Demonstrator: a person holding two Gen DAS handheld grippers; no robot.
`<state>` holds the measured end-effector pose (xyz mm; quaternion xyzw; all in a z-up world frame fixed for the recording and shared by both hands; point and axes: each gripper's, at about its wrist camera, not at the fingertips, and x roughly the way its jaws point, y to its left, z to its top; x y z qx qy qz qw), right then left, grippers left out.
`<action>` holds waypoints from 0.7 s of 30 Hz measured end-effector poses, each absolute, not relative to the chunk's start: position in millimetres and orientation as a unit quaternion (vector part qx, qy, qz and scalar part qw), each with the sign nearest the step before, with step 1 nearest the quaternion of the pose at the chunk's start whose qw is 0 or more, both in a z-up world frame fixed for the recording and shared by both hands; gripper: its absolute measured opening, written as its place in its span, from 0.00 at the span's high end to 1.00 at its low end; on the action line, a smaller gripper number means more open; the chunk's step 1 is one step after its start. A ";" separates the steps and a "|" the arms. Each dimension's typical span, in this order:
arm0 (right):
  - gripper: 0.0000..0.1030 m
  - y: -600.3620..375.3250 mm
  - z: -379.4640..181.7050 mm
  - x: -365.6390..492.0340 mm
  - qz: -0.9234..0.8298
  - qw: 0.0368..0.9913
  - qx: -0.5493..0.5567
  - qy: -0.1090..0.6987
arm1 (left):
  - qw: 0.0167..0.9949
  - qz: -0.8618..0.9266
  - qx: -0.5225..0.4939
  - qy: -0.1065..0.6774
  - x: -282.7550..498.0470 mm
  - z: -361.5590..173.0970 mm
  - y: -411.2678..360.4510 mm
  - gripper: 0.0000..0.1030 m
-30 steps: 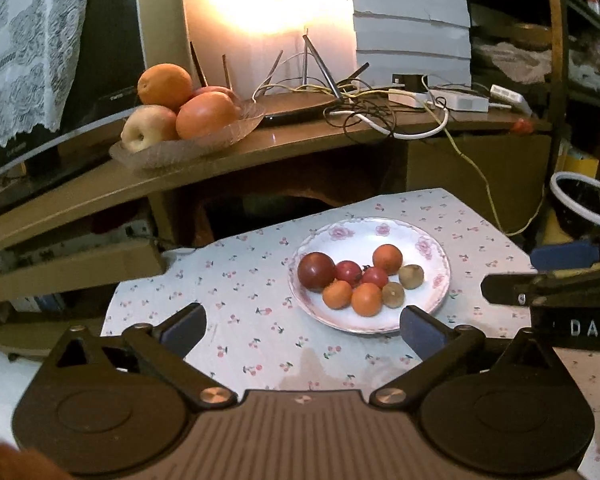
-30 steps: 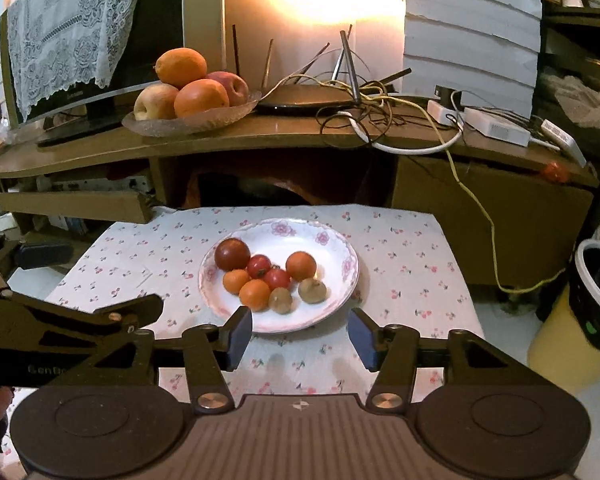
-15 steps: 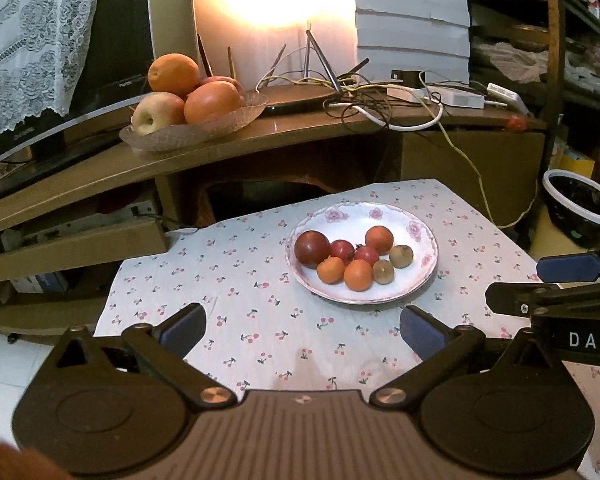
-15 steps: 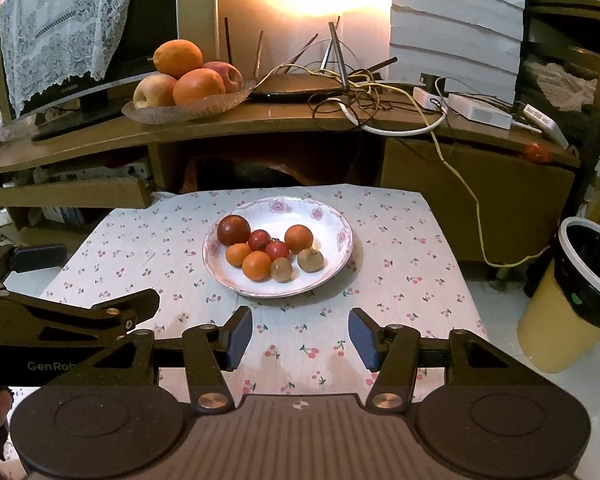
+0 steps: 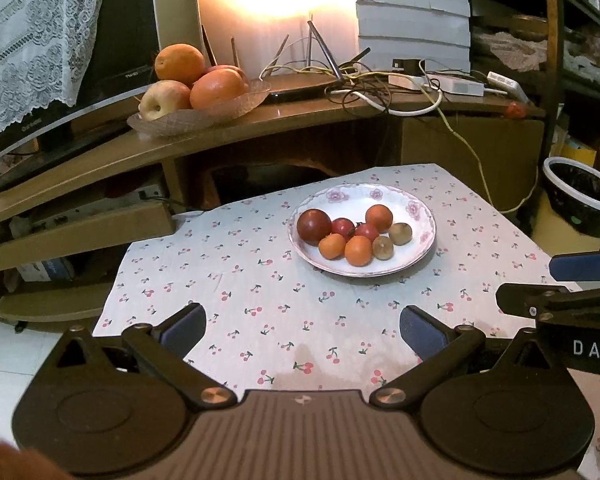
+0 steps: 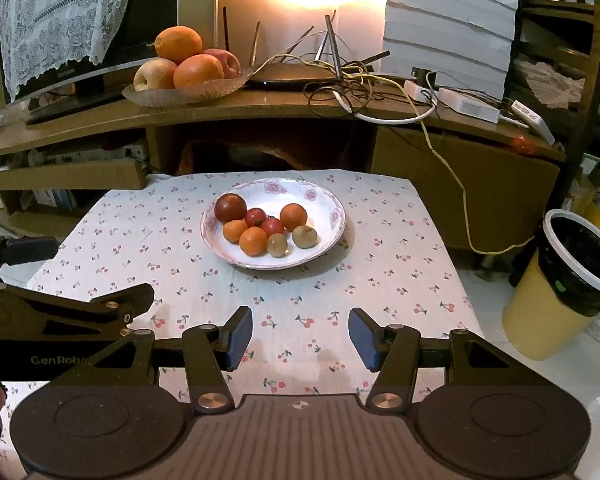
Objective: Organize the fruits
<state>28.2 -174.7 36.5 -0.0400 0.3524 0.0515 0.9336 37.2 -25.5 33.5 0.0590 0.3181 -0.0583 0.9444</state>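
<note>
Sitting in 1 tight cluster on the floral plate [image 6: 332, 236]: 8 small fruits [image 6: 266, 226], i.e. 1 dark red plum-like one at back left, 2 small red ones mid, 3 orange ones, 2 brownish ones at front right. Plate rests on the cherry-print cloth [image 6: 380, 280], toward the table's far side, centred or a bit right of centre. No fruit loose on the cloth in either view. Fruits lie straight ahead of the right gripper [image 6: 300, 338], on its finger axis, w/ a clear strip of cloth between. From the left gripper [image 5: 302, 330] they lie ahead and to the right, so right is better lined up; range looks similar for both. Left fingers spread wide, right fingers parted less, both empty, both low over the near edge of the table. Round fruits, no long axis to speak of; only the packing matters, neighbours touching. Judgement: scene fits fruits already gathered onto the plate, or a mixed heap awaiting sorting; can't tell which. A 2nd dish [image 6: 188, 94] w/ big oranges + apples sits on the shelf behind, well apart.
</note>
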 end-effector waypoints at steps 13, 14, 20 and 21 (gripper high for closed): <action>0.47 -167.8 32.3 8.7 0.034 0.931 -0.054 0.361 | 0.943 -0.047 0.072 0.321 16.2 29.1 -27.1 0.00; 0.47 -167.1 31.7 7.6 0.033 0.930 -0.055 0.361 | 0.943 -0.046 0.072 0.322 14.9 28.7 -26.9 0.00; 0.47 -164.7 28.8 1.7 0.025 0.931 -0.062 0.358 | 0.943 -0.040 0.077 0.322 9.6 25.8 -28.0 0.00; 0.47 -164.1 28.5 0.5 0.024 0.932 -0.064 0.357 | 0.943 -0.039 0.078 0.322 8.9 25.5 -28.2 0.00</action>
